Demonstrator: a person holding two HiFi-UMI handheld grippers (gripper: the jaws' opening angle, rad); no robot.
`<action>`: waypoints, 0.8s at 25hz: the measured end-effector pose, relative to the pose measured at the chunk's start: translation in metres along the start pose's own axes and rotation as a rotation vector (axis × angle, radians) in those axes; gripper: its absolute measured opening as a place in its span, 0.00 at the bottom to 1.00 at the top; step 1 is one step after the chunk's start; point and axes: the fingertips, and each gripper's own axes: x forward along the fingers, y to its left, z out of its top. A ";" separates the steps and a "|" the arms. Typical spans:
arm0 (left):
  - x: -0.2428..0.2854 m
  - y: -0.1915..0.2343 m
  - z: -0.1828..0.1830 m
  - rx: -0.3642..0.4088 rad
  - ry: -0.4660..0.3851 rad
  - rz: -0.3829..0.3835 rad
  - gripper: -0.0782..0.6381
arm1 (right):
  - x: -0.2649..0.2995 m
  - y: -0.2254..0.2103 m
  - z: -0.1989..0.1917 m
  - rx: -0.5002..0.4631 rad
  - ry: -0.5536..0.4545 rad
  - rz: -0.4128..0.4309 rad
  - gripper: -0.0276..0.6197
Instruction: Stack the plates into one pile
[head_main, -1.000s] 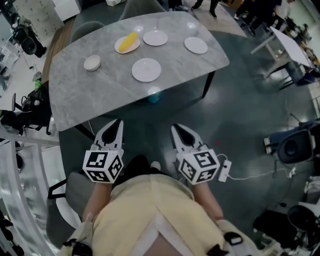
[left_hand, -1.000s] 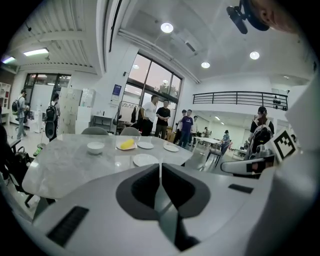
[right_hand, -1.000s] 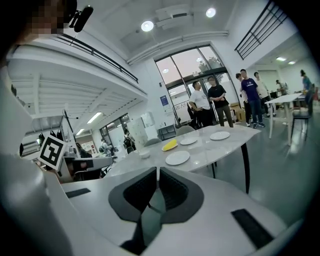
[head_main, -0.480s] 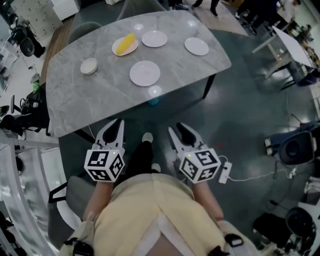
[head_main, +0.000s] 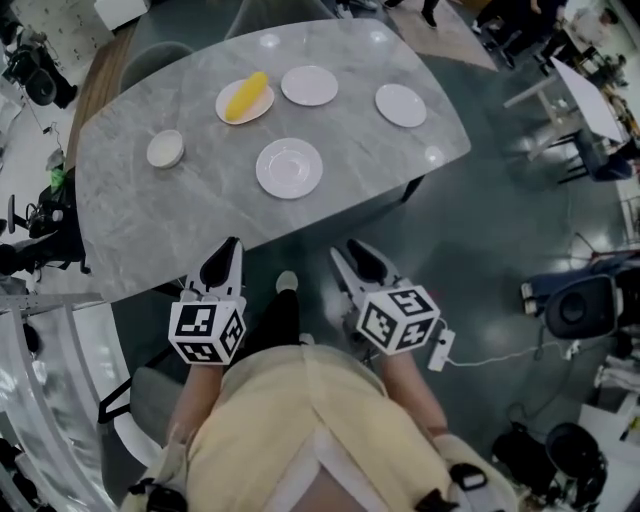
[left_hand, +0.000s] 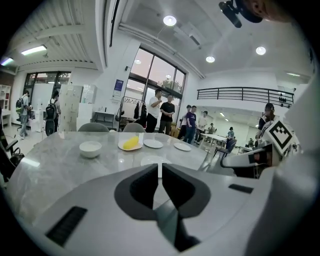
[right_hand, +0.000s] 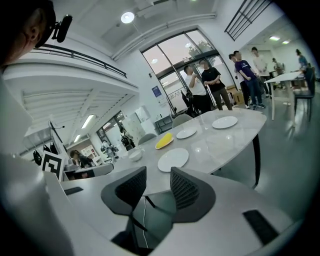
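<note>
On the grey marble table (head_main: 150, 220) lie three empty white plates: a near one (head_main: 289, 167), a far one (head_main: 309, 85) and one at the right (head_main: 401, 104). A fourth plate (head_main: 244, 100) carries a yellow thing. A small white bowl (head_main: 165, 149) sits at the left. Both grippers hang short of the table's near edge, over the floor. My left gripper (head_main: 222, 262) is shut and empty. The jaws of my right gripper (head_main: 350, 255) are opening, with nothing between them; past them I see the near plate (right_hand: 173, 159).
A white power strip (head_main: 440, 350) with its cable lies on the dark floor at the right. A grey chair (head_main: 165, 55) stands at the table's far side. Several people stand beyond the table (left_hand: 165, 112). Equipment crowds the left edge (head_main: 40, 235).
Both grippers have moved forward to the table's near edge as the person steps closer. The right gripper's jaws have gone from shut to open.
</note>
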 end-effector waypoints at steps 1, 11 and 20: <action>0.007 0.005 0.001 -0.006 0.009 -0.005 0.12 | 0.008 -0.003 0.003 0.007 0.008 -0.001 0.24; 0.071 0.057 0.015 -0.011 0.072 -0.012 0.12 | 0.089 -0.029 0.024 0.071 0.101 -0.019 0.24; 0.103 0.100 0.023 -0.013 0.114 -0.015 0.12 | 0.158 -0.056 0.031 0.122 0.200 -0.037 0.24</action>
